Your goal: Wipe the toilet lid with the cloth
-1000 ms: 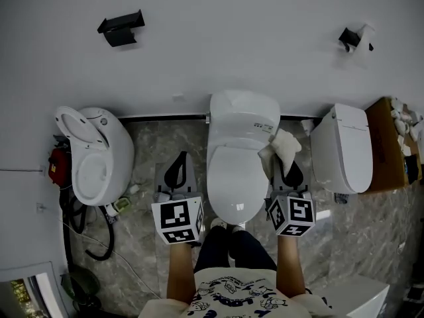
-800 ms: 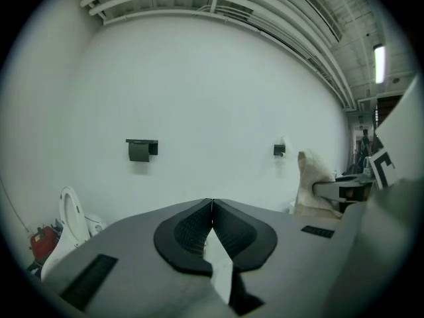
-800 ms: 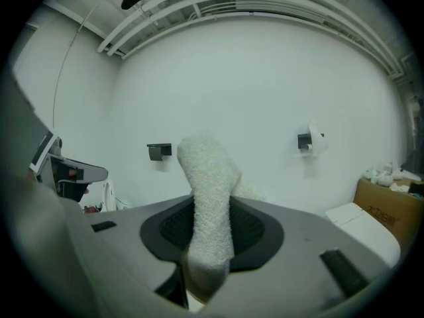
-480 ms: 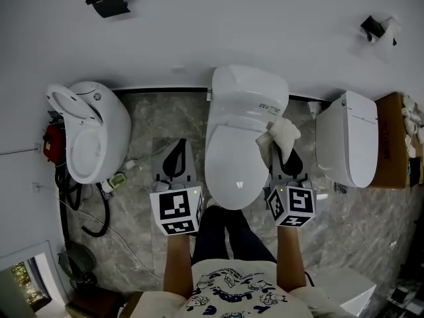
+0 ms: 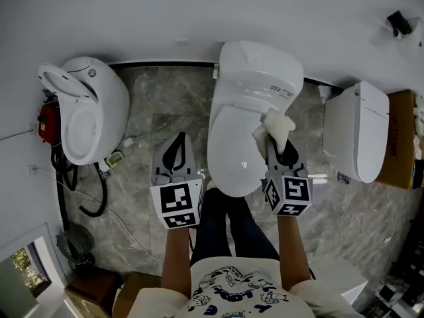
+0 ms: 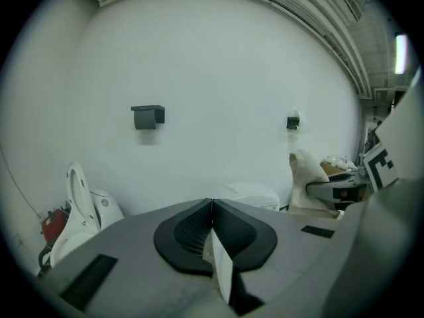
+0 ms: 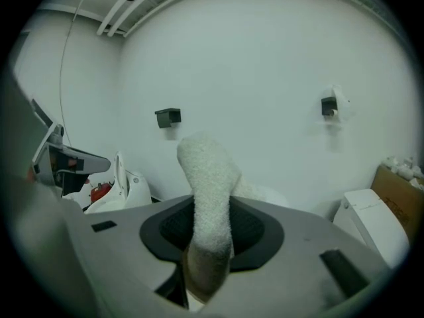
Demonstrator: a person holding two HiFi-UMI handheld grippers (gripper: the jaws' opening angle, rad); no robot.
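Observation:
The middle toilet stands with its white lid down, straight ahead of me. A white fluffy cloth is pinched in my right gripper, which is shut on it and hovers at the lid's right edge. The cloth stands up out of the jaws in the right gripper view. My left gripper is shut with nothing in it, over the floor to the left of the toilet. In the left gripper view its jaws meet, and the cloth shows at the right.
An open-lidded toilet stands at the left with a black hose and a red object beside it. A closed toilet stands at the right, next to a cardboard box. The floor is grey marble tile; a white wall lies behind.
The head view has tilted down, so the toilets sit higher in the frame. Both grippers keep their places beside the lid; the right one still holds the cloth.

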